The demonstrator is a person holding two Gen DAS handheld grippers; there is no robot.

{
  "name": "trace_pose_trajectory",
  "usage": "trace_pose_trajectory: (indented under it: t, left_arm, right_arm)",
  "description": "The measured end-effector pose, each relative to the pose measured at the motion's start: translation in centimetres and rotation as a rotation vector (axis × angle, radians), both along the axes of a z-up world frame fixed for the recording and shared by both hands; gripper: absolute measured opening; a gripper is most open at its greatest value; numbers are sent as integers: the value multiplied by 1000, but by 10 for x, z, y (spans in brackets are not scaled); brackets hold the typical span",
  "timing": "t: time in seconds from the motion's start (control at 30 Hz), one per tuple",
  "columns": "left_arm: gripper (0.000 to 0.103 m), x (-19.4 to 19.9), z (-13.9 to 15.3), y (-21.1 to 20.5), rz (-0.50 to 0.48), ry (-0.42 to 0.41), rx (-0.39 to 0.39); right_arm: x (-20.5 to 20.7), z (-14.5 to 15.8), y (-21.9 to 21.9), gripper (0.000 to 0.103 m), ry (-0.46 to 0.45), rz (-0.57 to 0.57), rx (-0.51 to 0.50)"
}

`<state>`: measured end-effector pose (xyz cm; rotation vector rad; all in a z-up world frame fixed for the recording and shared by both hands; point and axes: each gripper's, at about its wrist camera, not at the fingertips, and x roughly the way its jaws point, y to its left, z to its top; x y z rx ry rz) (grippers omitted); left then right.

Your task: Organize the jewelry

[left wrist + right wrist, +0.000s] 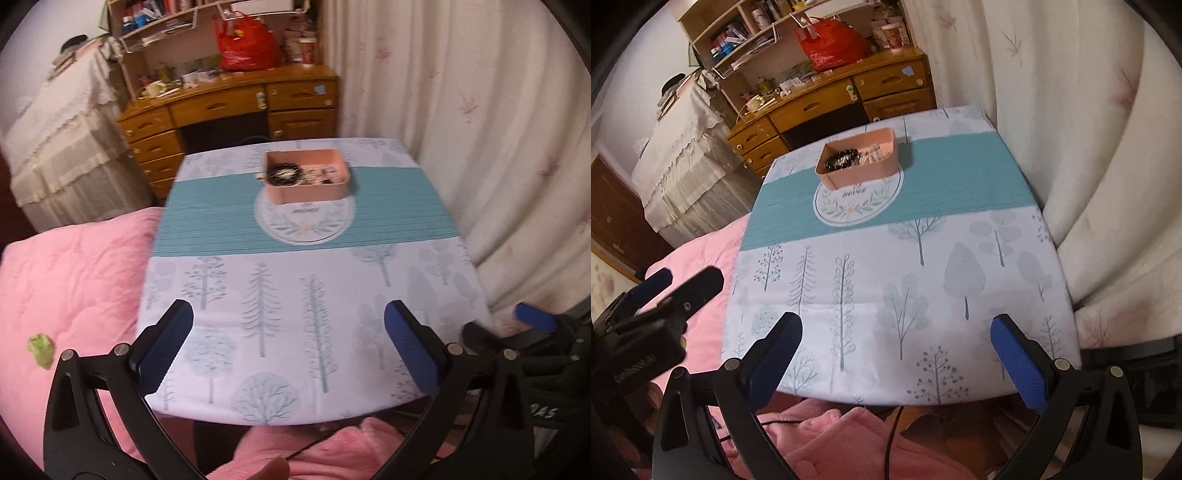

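While both tools hung above the near edge of the table, I read the scene from the left side across. At far left a pink quilt lay beside the table, with a small green scrap on it; neither belongs to the task.

The left gripper stood with its jaws spread wide, the blue pads well apart and nothing between them. I judged this posture a ready state: spread jaws allow an approach to a small item without a prior opening step.

At centre, toward the far end of the table, the pink box sat on the teal band of the tablecloth, partly over a round printed emblem. The jewelry lay inside the box: a dark beaded ring to the left, and smaller pale pieces to the right that were too small to identify. No loose jewelry was visible on the cloth, so I judged the sorting largely complete or not yet begun; I could not tell which.

The right gripper was likewise spread and empty, well short of the box. A curtain closed off the right side, limiting approach from there.
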<state>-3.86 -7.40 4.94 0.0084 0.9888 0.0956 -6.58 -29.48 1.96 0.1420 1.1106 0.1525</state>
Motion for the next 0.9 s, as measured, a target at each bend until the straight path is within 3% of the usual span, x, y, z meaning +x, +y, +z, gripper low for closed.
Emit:
trace_pose_trajectory:
  t: [0.27, 0.47, 0.9]
  left_arm:
    - [103, -4, -17, 18, 85, 42, -50]
    - [103, 0, -23, 10, 81, 35, -37]
    - [102, 6, -29, 3, 58, 53, -41]
  right_arm:
    - [6, 19, 18, 103, -83, 52, -73]
    - [2, 28, 34, 103, -140, 129, -115]
    - [10, 18, 27, 103, -130, 115, -114]
